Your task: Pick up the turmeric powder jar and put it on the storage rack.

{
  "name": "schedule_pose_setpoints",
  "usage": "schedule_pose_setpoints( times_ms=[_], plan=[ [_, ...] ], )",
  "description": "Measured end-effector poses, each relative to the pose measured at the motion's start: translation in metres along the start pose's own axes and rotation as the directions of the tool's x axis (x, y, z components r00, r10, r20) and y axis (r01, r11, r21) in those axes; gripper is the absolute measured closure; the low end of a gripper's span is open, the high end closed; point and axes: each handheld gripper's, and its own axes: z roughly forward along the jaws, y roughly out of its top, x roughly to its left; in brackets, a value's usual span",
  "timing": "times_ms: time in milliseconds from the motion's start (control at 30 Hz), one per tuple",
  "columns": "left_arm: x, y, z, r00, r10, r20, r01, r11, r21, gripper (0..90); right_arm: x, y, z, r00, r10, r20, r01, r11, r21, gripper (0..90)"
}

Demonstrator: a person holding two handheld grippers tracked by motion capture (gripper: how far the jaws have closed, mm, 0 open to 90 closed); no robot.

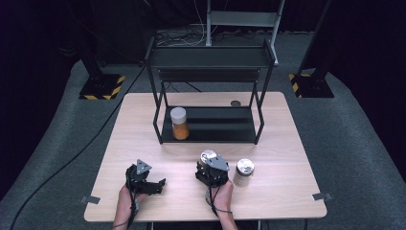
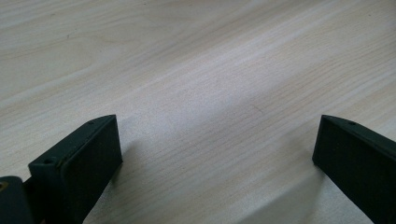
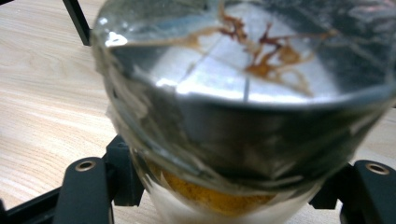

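Right claw [image 3: 224,186] clamps jar [image 3: 243,107]; left claw [image 2: 215,154] gapes

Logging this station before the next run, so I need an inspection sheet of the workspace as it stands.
Surface: pale wooden table, tape tabs at its near corners.
Job's things: silver-lidded jar gripped near the table's front; a second silver-lidded jar beside it; white-lidded orange jar on the black rack.
Clutter: small round dark object behind the rack.
Grippers: right gripper shut on the jar; left gripper open over bare wood.
Cables: black cable across the floor.
Surroundings: grey carpet, stands with striped bases.
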Motion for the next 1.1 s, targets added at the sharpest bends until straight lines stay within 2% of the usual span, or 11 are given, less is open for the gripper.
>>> schedule_pose_setpoints(
  times_ms=[400, 600, 1100],
  plan=[
    [0.0, 0.0, 0.0, 1.0, 0.0, 0.0, 0.0, 1.0, 0.0, 0.9, 0.002, 0.003, -0.003, 0.9992, 0.012, 0.039, -0.012, 1.0, 0.016, 30.7],
    [0.0, 0.0, 0.0, 1.0, 0.0, 0.0, 0.0, 1.0, -0.001, 0.9, 0.002, 0.006, -0.004, 0.9981, 0.026, 0.055, -0.027, 1.0, 0.007, 30.7],
    [0.0, 0.0, 0.0, 1.0, 0.001, 0.0, -0.001, 1.0, 0.0, 0.9, 0.006, 0.021, 0.004, 0.9935, 0.048, 0.103, -0.049, 0.999, 0.011, 30.8]
  ],
)
